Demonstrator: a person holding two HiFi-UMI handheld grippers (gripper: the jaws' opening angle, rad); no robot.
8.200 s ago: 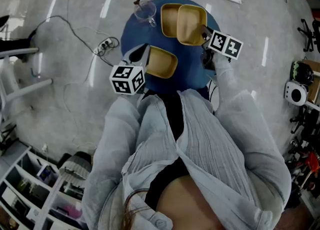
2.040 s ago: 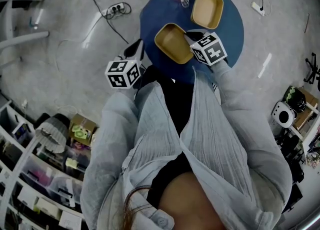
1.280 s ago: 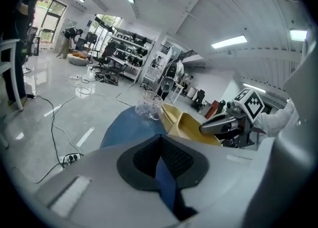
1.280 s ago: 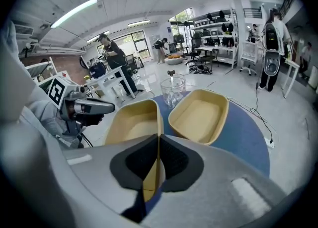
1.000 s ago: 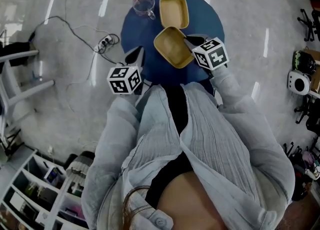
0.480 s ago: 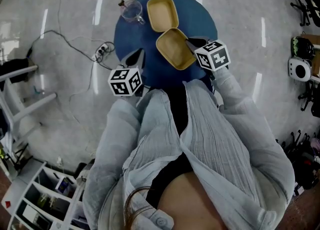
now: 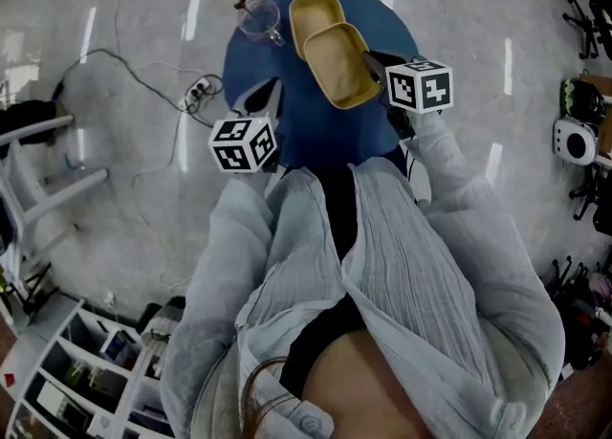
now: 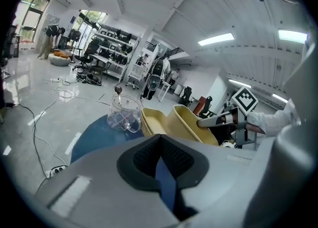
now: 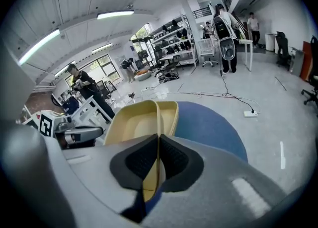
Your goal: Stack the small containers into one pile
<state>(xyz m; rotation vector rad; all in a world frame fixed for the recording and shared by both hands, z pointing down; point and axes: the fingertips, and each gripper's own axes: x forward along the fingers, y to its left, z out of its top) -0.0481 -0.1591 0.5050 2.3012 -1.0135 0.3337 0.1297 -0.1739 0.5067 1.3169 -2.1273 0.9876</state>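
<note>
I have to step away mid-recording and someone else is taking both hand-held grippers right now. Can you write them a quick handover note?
Right hand-held gripper: shut on the wall of a yellow container, held tilted above the blue table.
Left hand-held gripper: shut, empty, at the table's left side.
Second yellow container: flat on the table beside the glass cup; the held one overlaps its near end. Whether it already holds another container cannot be told.
Done: one container lifted and over the other.
Left: lower it in until it nests, then let go.
</note>
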